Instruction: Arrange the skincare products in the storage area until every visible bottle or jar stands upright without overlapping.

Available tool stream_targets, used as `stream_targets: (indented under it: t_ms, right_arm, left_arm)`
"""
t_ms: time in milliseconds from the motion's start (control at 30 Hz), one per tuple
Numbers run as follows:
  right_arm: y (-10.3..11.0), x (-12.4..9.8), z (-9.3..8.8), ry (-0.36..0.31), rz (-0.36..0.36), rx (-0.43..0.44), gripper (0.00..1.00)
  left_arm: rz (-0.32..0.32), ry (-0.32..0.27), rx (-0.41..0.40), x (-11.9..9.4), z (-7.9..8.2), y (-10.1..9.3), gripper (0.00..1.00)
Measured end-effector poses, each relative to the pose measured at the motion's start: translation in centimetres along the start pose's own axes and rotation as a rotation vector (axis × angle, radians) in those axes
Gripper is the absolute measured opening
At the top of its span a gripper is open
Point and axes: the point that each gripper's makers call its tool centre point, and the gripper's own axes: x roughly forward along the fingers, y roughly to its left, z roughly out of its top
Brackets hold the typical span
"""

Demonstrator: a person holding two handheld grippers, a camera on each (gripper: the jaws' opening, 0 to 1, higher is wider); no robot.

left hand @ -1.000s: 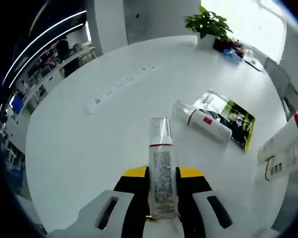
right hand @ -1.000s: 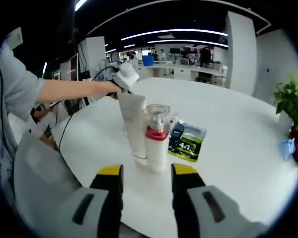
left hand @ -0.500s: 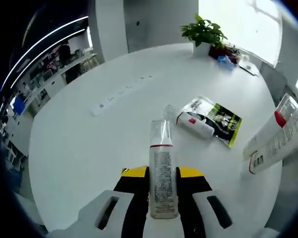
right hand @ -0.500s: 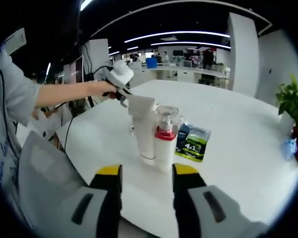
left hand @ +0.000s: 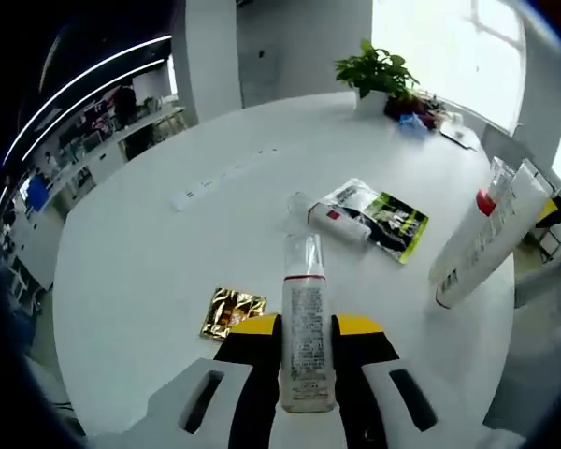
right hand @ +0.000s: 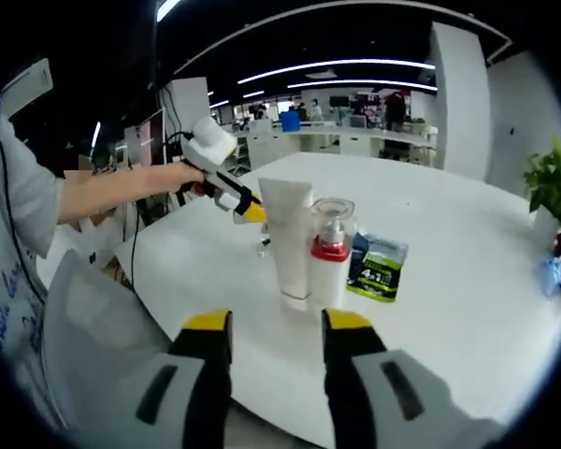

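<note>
Left gripper (left hand: 307,374): jaws pinch a slim bottle (left hand: 305,337) low on its body, cap pointing away along the jaws, held above the table (left hand: 150,271); from the right gripper view this gripper (right hand: 251,211) reaches in from the left at the end of a person's bare arm (right hand: 122,182).
Right gripper (right hand: 266,351): jaws spread, nothing between them, near the table edge.
Gold sachet (left hand: 232,311): flat on the table, just left of the left jaws.
Tube (right hand: 288,238): upright on its cap.
Pump bottle (right hand: 330,253): upright, red collar, clear cap, touching or just beside the tube.
Lying bottle (left hand: 332,217): on its side, partly over a green packet (left hand: 385,217).
Power strip (left hand: 220,175): beyond, well apart.
Plant (left hand: 376,70): at the far table edge.
</note>
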Motion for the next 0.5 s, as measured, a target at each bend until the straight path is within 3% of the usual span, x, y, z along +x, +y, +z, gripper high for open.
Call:
stream_targets:
  t_ms: [500]
  right_arm:
    - [2.1,1.0,-0.3,0.003,0.064,0.024,0.35]
  left_arm:
    - [-0.032,-0.037,-0.011,-2.6,-1.9,-2.7,0.17]
